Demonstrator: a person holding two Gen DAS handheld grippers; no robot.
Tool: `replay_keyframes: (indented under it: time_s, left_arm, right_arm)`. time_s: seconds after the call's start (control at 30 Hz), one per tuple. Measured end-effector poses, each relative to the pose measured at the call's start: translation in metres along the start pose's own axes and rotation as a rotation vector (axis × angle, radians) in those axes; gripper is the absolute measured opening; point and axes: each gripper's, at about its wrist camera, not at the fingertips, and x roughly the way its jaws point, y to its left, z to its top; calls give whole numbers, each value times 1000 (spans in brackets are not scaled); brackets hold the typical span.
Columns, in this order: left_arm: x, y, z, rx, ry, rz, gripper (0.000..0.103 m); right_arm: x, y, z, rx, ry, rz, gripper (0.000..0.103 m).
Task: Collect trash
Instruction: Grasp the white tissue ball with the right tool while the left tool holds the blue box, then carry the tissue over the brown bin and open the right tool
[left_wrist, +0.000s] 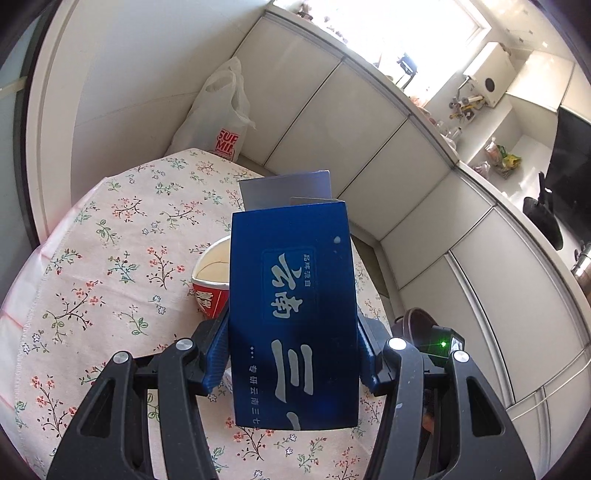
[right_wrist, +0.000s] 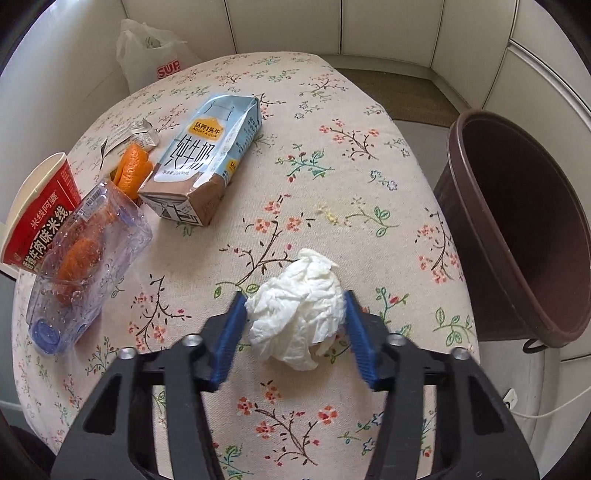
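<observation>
Blue cardboard fills my left view: my left tongs hold a dark blue box upright, a pad pressed against each of its long sides and its top flap standing open. It hangs above the worktop, which wears a cream cloth printed with small flowers. Just behind the box, on the cloth, stands a red paper cup with a pale inside. A white plastic bag with red letters leans against the wall past the far edge of the worktop. Low on the right, partly hidden behind the tongs, I see the rim of the brown bin. My right tongs point steeply down at a crumpled white tissue that lies on the cloth; the blue pads sit against its two sides, about half closed around it, and the tissue rests on the worktop between them. To the left of the tissue lie the other scraps: a light blue milk carton on its side, orange peel just beside it, a torn silvery wrapper behind the peel, and a crushed clear plastic bottle with more orange peel inside, its blue cap towards me. The red cup shows at the left edge, touching the bottle. The brown bin stands beside the right edge of the worktop, tilted in the view, its dark inside bare as far as I can see.
</observation>
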Motion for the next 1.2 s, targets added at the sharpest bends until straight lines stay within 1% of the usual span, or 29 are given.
replay_keyframes:
  time_s: [0.07, 0.17, 0.4, 0.53, 0.9, 1.03, 1.2]
  left_arm:
    - [1, -1, 0, 3, 2, 1, 55]
    - [3, -2, 0, 10, 4, 4, 55]
    - [6, -1, -2, 8, 11, 18, 55]
    - [7, -2, -2, 6, 10, 22, 55]
    - [10, -6, -5, 13, 9, 36, 55]
    - [10, -8, -7, 23, -1, 38, 55]
    - [12, -12, -11, 40, -1, 56, 55]
  right_arm:
    - [0, -2, 1, 0, -4, -1, 33]
    - [-1, -4, 0, -1, -11, 10, 30]
    - [-5, -3, -2, 5, -37, 32, 28]
    - [-16, -2, -1, 1, -64, 41, 28]
    - [-74, -5, 26, -24, -192, 71, 29]
    - [-92, -17, 35, -10, -245, 69, 29]
    - [-112, -41, 43, 26, -318, 36, 29]
